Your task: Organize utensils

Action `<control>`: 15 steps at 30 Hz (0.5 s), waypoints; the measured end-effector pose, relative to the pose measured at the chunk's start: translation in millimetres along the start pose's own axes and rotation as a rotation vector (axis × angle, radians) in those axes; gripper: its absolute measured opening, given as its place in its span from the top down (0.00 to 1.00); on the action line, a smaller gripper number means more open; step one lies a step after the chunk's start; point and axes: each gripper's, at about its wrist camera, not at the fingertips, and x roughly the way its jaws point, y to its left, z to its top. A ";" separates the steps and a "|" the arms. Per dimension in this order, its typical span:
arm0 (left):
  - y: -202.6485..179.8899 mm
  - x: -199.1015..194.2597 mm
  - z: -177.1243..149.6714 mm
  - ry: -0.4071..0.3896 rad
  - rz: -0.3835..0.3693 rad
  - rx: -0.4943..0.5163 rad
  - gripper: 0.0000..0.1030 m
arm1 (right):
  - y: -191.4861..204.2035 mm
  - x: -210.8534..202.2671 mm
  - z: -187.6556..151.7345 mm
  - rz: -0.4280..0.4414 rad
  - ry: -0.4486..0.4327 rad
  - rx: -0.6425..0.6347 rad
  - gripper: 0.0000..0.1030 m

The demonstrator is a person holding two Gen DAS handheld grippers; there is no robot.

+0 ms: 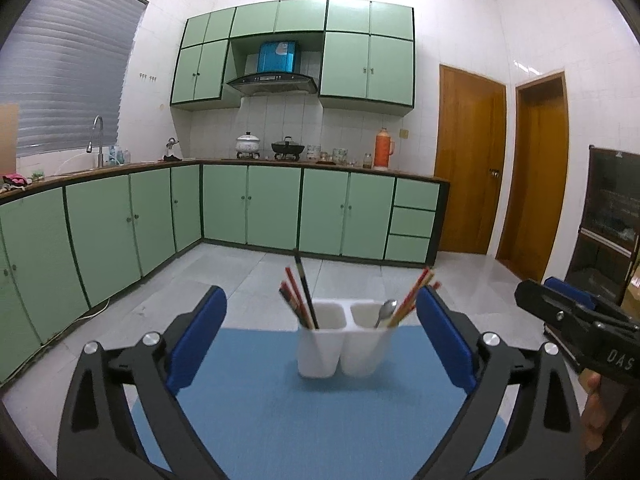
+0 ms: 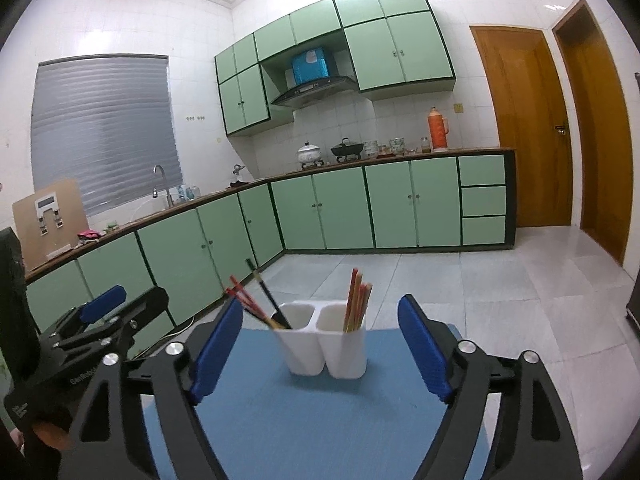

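A white two-compartment utensil holder (image 1: 344,344) (image 2: 326,346) stands upright on a blue mat (image 1: 304,412) (image 2: 316,412). Its left compartment holds red and dark chopsticks (image 1: 298,300) (image 2: 260,300). Its right compartment holds red-orange chopsticks (image 1: 414,296) (image 2: 357,300) and a metal spoon (image 1: 386,312). My left gripper (image 1: 320,336) is open and empty, hanging just in front of the holder. My right gripper (image 2: 320,344) is open and empty, also just in front of it. Each gripper shows at the edge of the other's view, the right one (image 1: 576,320) and the left one (image 2: 104,312).
The mat lies on a small table above a pale tiled floor (image 2: 500,292). Green kitchen cabinets (image 1: 248,208) run along the far walls with pots and an orange thermos (image 1: 384,148) on the counter. Wooden doors (image 1: 468,160) are at the right.
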 end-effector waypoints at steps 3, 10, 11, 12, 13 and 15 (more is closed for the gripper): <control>1.5 -12.6 -4.9 0.007 0.007 0.002 0.07 | 0.7 -8.8 -4.2 0.005 0.008 0.002 0.18; -2.7 -37.0 -6.8 0.005 0.012 0.022 0.06 | 5.5 -29.7 -12.2 0.001 0.016 0.007 0.06; -4.0 -41.1 -7.2 0.006 0.008 0.028 0.06 | 5.9 -31.8 -12.6 0.002 0.016 0.008 0.06; -4.9 -44.2 -7.1 0.005 0.008 0.031 0.06 | 6.4 -34.5 -13.2 0.002 0.018 0.008 0.06; -5.4 -48.4 -7.2 0.002 0.005 0.035 0.06 | 6.8 -37.4 -13.4 0.002 0.017 0.007 0.06; -7.8 -53.3 -5.9 0.000 -0.001 0.036 0.06 | 7.2 -40.3 -13.5 0.001 0.015 0.007 0.06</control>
